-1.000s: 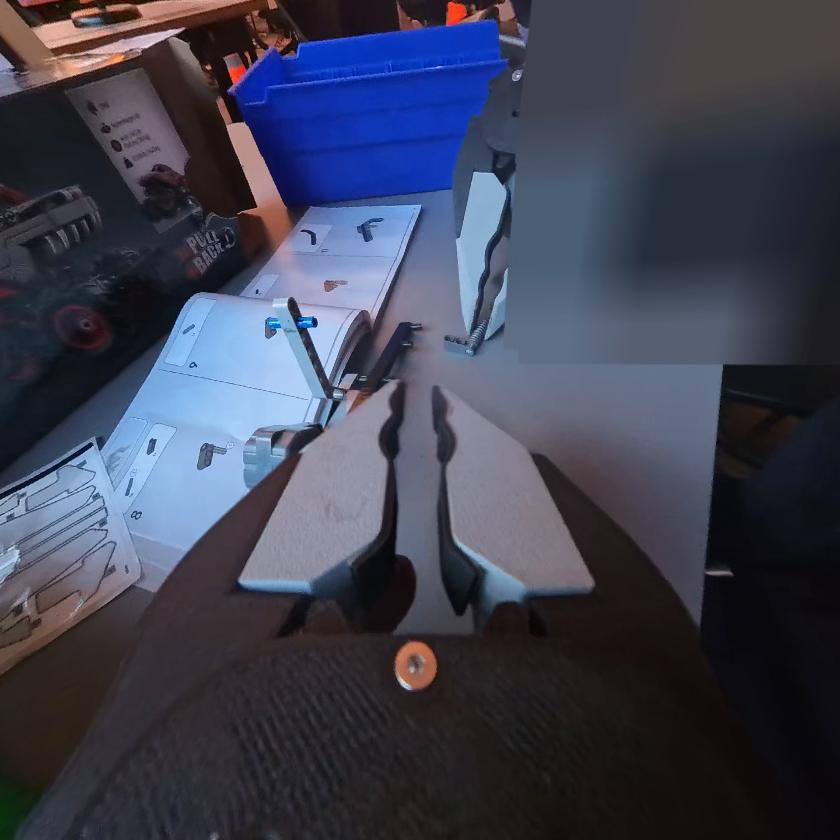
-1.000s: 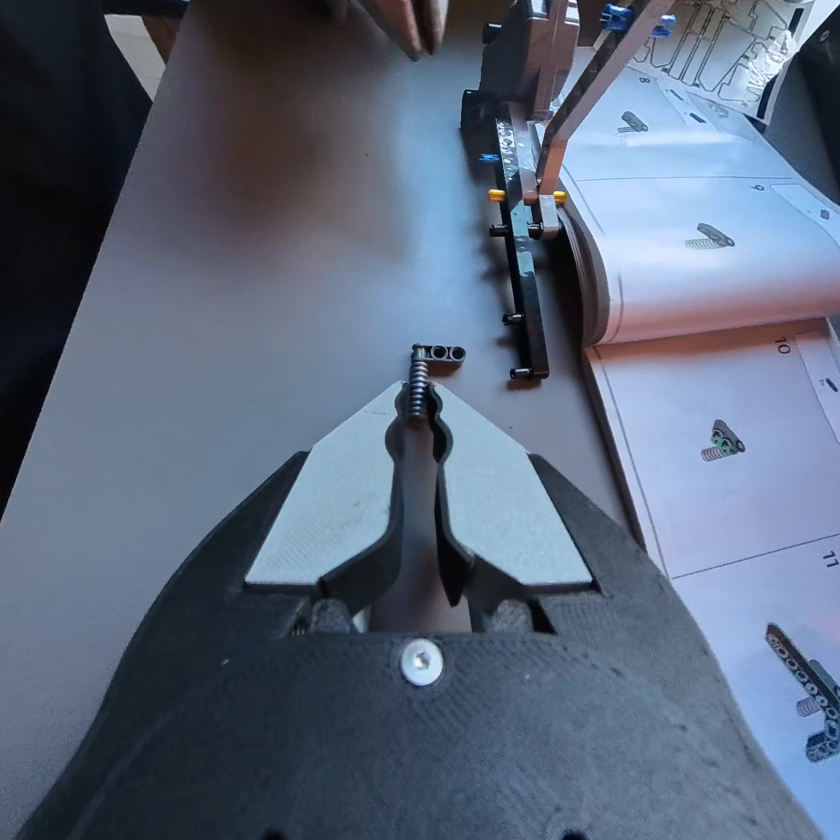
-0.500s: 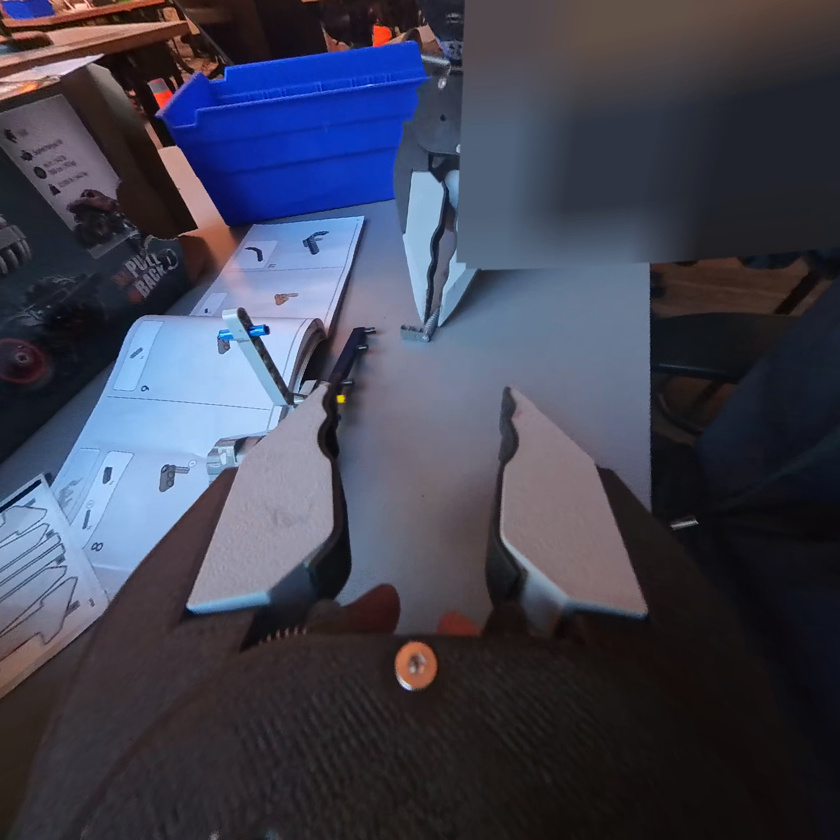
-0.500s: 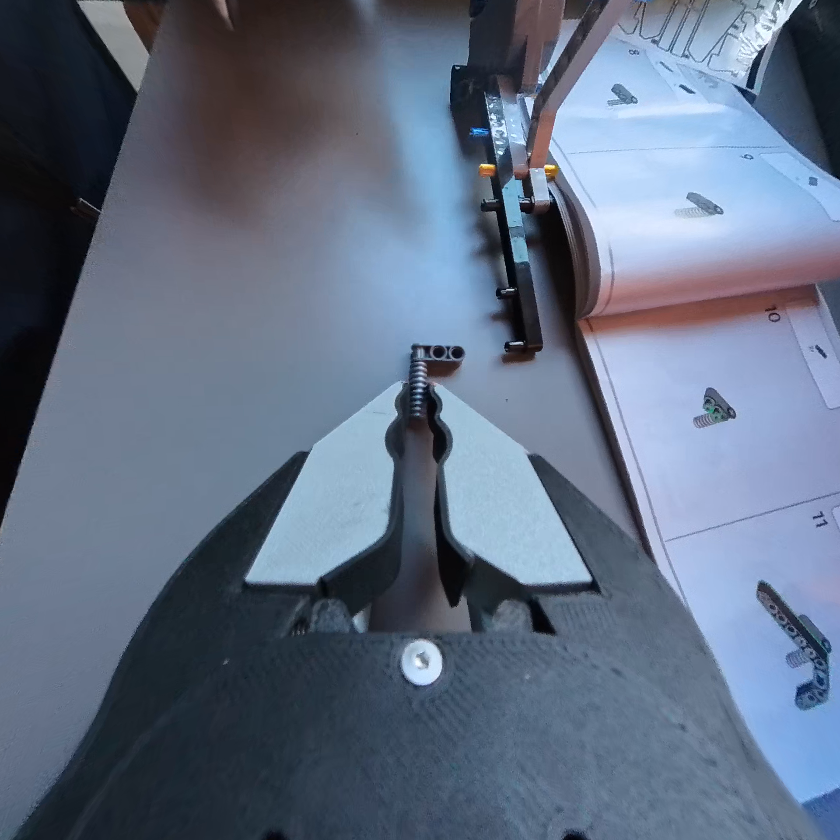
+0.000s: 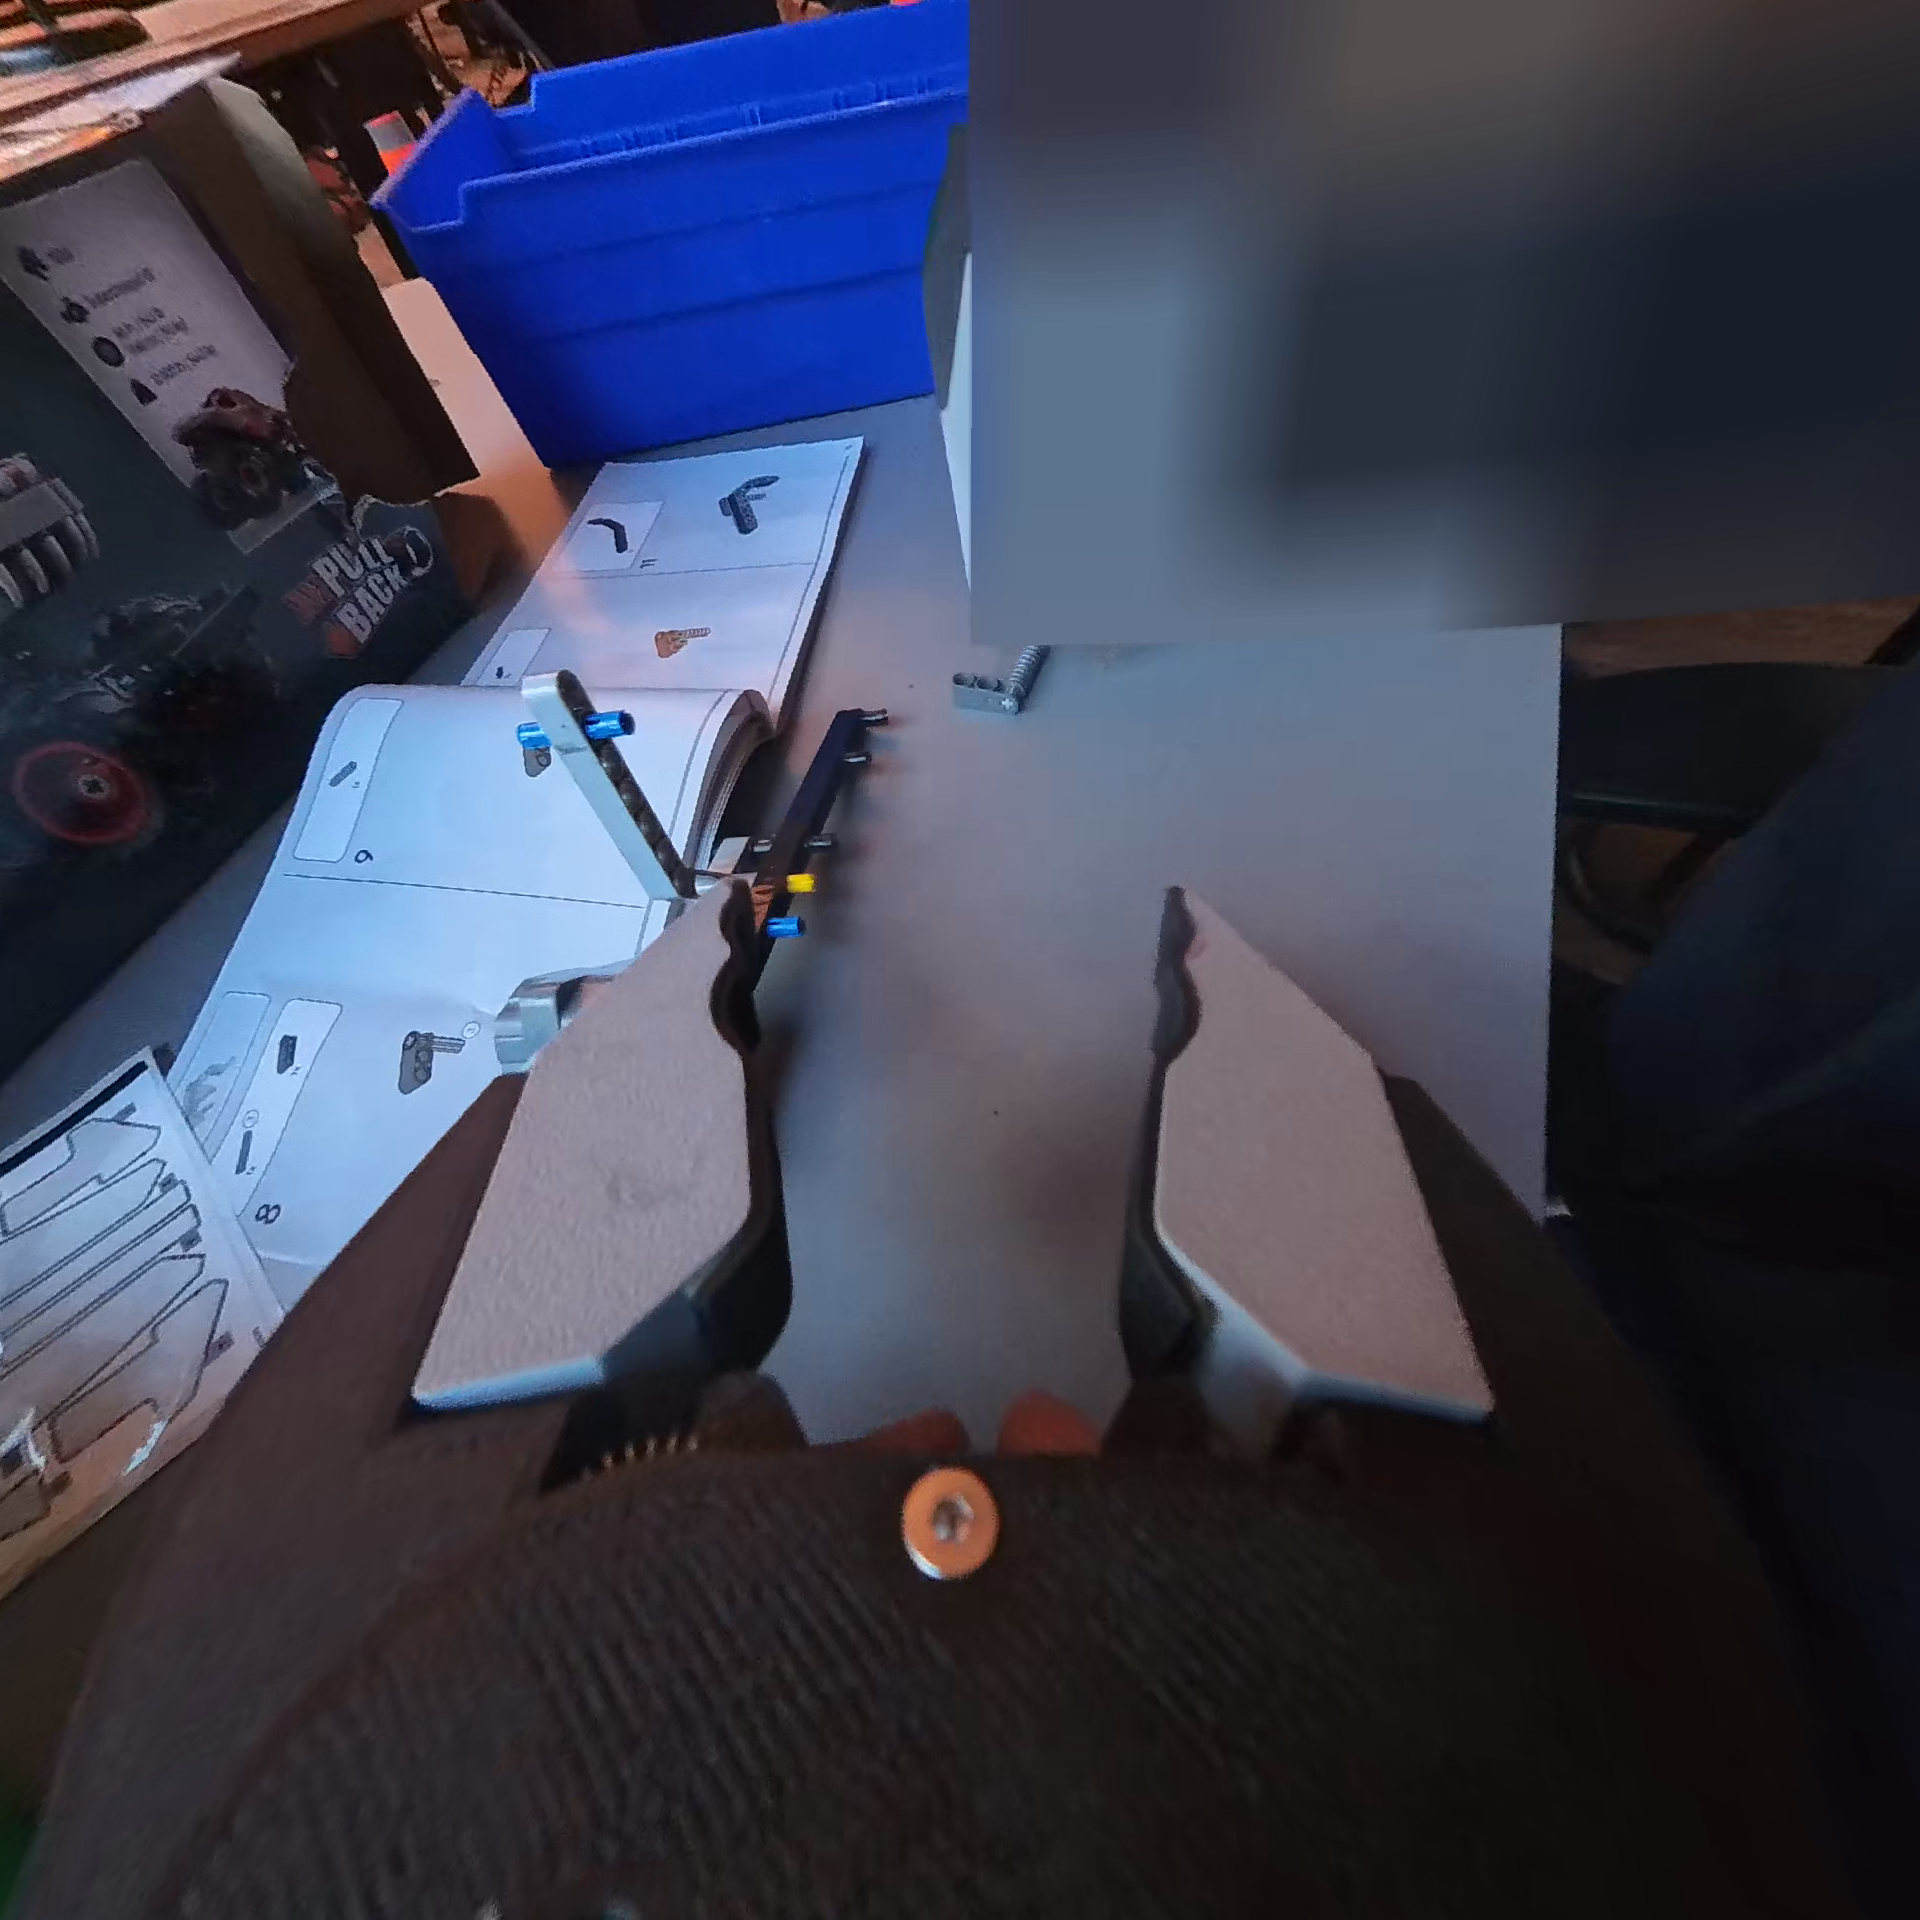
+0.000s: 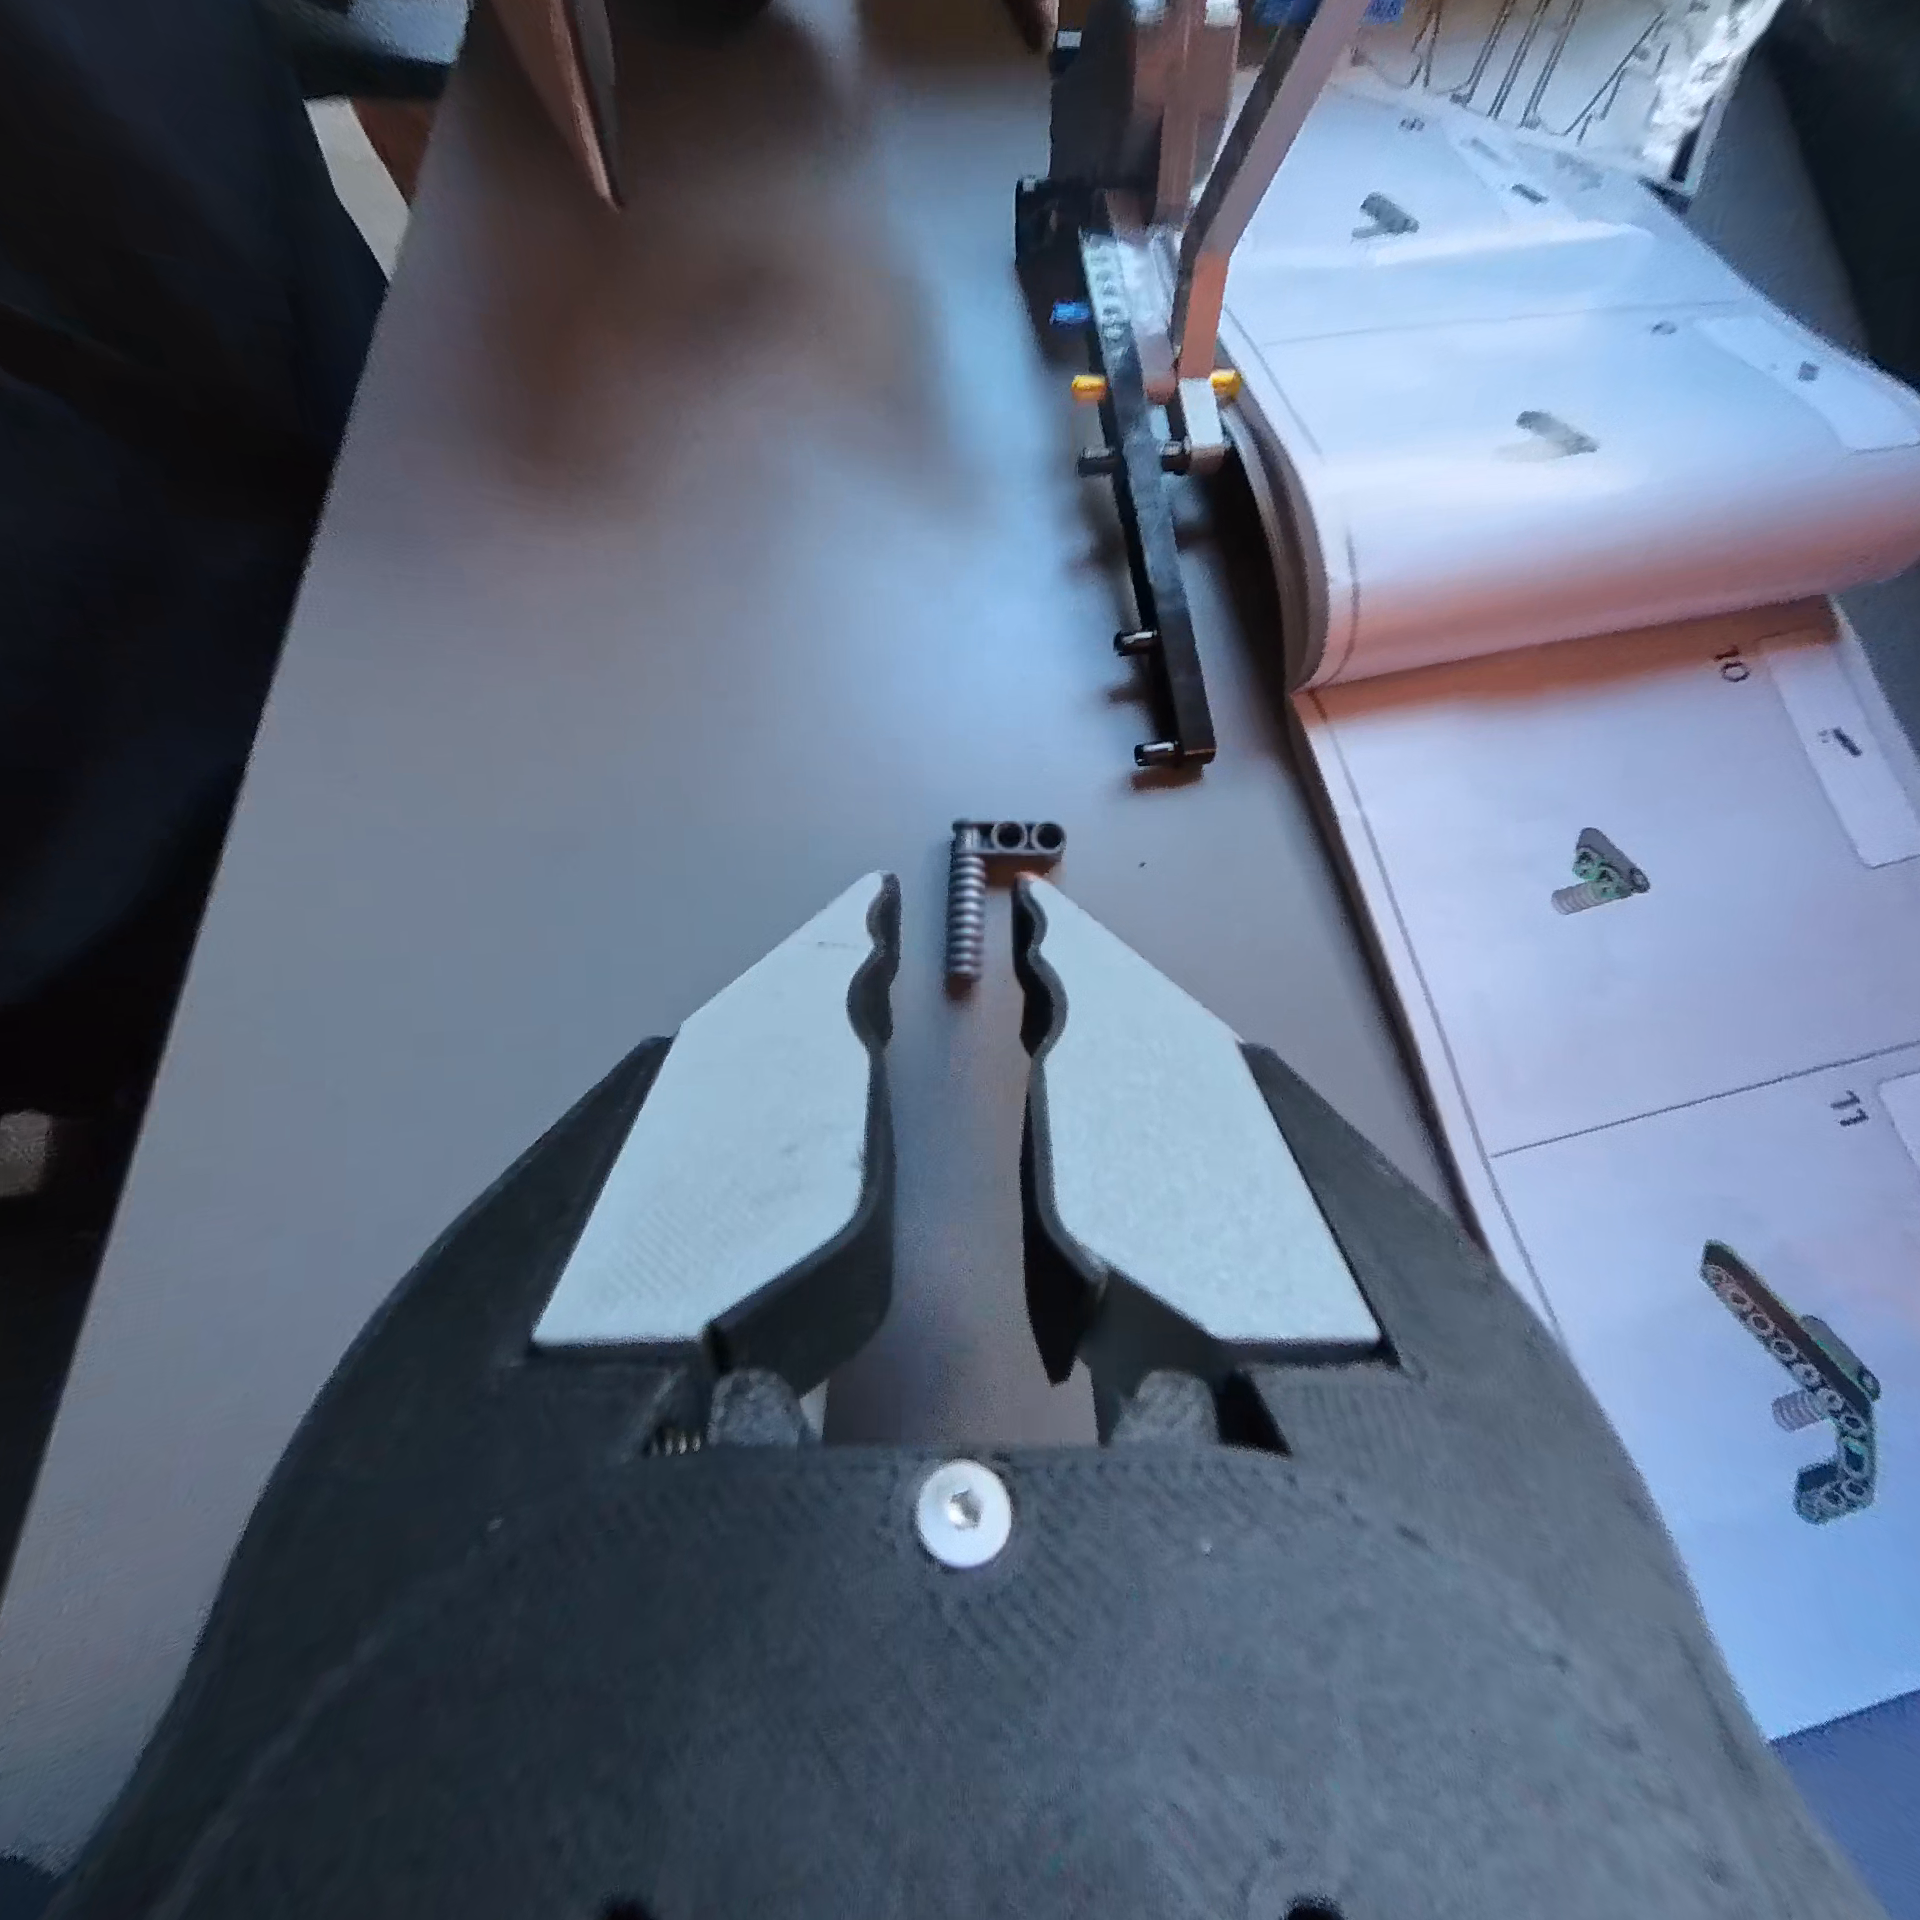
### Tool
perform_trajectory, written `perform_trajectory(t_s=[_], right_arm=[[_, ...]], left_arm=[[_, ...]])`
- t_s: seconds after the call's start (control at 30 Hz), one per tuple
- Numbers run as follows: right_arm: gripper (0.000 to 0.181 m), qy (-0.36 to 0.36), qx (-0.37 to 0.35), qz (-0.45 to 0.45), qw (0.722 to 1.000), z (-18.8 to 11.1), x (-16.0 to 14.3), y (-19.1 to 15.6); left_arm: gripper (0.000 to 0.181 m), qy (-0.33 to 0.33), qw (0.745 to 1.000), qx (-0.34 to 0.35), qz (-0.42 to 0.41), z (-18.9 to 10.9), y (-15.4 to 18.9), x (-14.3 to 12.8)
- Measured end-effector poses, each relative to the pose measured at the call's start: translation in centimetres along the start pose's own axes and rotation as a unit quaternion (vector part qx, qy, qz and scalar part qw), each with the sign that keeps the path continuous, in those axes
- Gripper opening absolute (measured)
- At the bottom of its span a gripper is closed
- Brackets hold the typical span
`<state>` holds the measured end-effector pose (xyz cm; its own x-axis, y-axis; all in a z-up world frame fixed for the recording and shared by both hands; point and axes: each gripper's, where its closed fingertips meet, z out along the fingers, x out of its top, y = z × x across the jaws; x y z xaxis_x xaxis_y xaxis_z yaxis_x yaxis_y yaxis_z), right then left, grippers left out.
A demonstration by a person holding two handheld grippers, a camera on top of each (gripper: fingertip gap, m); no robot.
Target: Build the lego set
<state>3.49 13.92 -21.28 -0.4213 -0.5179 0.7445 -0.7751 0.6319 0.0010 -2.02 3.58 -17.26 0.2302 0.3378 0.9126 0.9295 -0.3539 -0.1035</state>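
Observation:
A small grey L-shaped piece with a ribbed axle (image 6: 977, 906) lies on the grey table (image 6: 644, 644); it also shows in the left wrist view (image 5: 995, 690). My right gripper (image 6: 954, 885) is open, its tips on either side of the axle, not touching it. A long black beam with pins (image 6: 1162, 540) carries a light grey beam (image 5: 613, 790) that tilts up, with blue pins at its top. My left gripper (image 5: 951, 914) is wide open and empty, its left fingertip beside the black beam (image 5: 816, 810).
An open instruction booklet (image 6: 1558, 499) lies right of the beam; it also shows in the left wrist view (image 5: 436, 852). A blue bin (image 5: 686, 239) and the set's box (image 5: 166, 499) stand behind. A sticker sheet (image 5: 94, 1257) lies at the left. The table's edge (image 6: 332, 582) runs along the left. The grippers' ends are close to 15 centimetres from one another.
My right gripper has opened and let go of the axle piece, which now lies on the table. My left gripper opened wide and moved nearer the black beam.

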Motion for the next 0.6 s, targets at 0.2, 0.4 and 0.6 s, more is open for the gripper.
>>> perform_trajectory(t_s=[0.2,0.4,0.6], right_arm=[[0.024,0.077,-0.081,0.012,0.994,-2.0,2.3,2.9],[0.023,0.070,-0.247,0.067,0.964,-3.3,0.6,9.0],[0.022,0.068,-0.267,0.171,0.946,-3.8,-1.5,11.1]], left_arm=[[0.077,-0.004,1.000,0.005,0.009,0.1,0.1,-0.1],[0.078,-0.008,1.000,0.011,0.015,0.1,0.1,-0.2],[0.079,-0.002,1.000,0.003,-0.010,-0.1,-0.2,-0.1]])
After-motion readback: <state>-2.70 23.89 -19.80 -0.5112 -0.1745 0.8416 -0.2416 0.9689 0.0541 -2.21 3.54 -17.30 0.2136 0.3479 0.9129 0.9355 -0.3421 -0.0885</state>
